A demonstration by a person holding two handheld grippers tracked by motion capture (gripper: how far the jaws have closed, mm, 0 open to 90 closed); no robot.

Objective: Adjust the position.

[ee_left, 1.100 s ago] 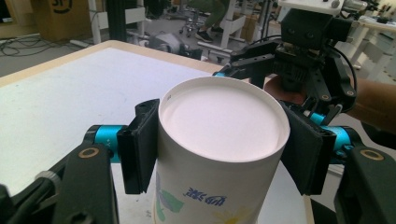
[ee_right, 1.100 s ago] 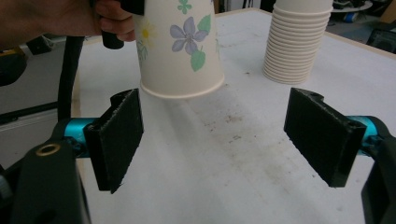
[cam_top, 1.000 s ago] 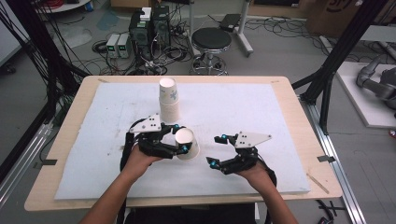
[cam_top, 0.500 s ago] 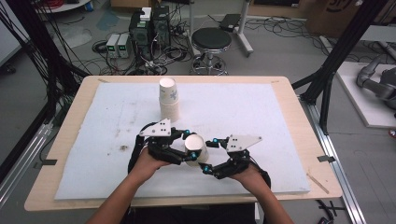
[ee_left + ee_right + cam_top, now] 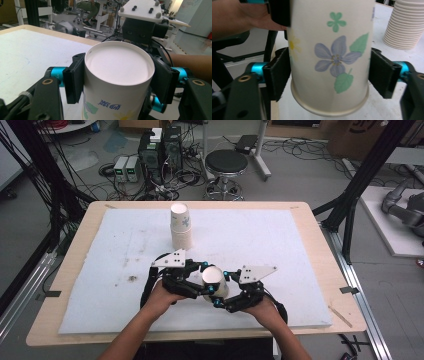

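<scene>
1. The white foam mat (image 5: 280, 245) on the wooden table (image 5: 65, 285) carries the same layout as a second ago: the stack of paper cups (image 5: 181, 226) stands upside down at the far middle, where it stood then, and shows no sign of having been touched.

2. What has changed is the two grippers. A second ago they were well apart, with the left gripper (image 5: 192, 287) alone carrying the cup. Half a second ago they had drawn close. Now the right gripper (image 5: 225, 297) has come right up to the cup, so both tongs meet around it in front of the person.

3. The single flowered paper cup (image 5: 214, 281) is held upside down, off the mat, between the two hands, well apart from the stack. In the left gripper view its flat base (image 5: 119, 62) faces up.

4. The left gripper is closed on the cup near its base, both pads (image 5: 73, 77) pressed to the wall.

5. The right gripper's pads (image 5: 278, 71) flank the cup lower down, near the rim (image 5: 329, 110); the left pad looks to be touching, the right pad sits just beside the wall, so I cannot tell whether it grips yet.

6. This reads as a hand-over in progress: the cup is probably about to pass from left to right, and the left should not let go until the right has clamped.
</scene>
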